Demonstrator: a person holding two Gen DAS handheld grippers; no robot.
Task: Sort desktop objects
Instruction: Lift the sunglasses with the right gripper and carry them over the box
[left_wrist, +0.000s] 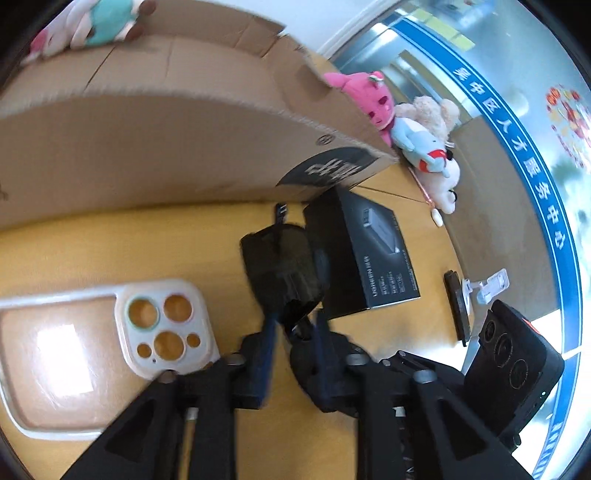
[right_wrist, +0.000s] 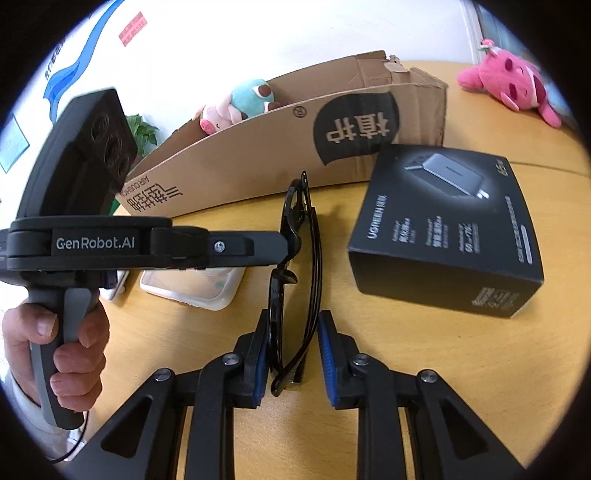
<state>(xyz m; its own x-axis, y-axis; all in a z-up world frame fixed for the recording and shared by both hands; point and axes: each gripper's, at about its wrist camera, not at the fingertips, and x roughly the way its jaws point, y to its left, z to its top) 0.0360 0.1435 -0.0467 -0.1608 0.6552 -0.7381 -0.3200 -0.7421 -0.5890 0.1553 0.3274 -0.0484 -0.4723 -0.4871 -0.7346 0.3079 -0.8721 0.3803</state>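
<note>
Black sunglasses (right_wrist: 295, 236) stand on edge on the yellow wooden table (right_wrist: 406, 350). My right gripper (right_wrist: 294, 319) is shut on their near end, the blue pads against lens and folded arm. My left gripper (right_wrist: 284, 245) reaches in from the left to the far end of the frame. In the left wrist view the sunglasses (left_wrist: 284, 266) appear end-on, their near tip between the left gripper (left_wrist: 293, 325) fingers, which stand apart with a gap on the left side. A hand (right_wrist: 55, 332) holds the left gripper's handle.
An open cardboard box (right_wrist: 277, 147) lies behind, with a teal and pink plush (right_wrist: 240, 103) in it. A black charger box (right_wrist: 443, 229) sits to the right and a clear phone case (left_wrist: 110, 332) to the left. A pink plush (right_wrist: 513, 81) and other plush toys (left_wrist: 421, 144) lie further back.
</note>
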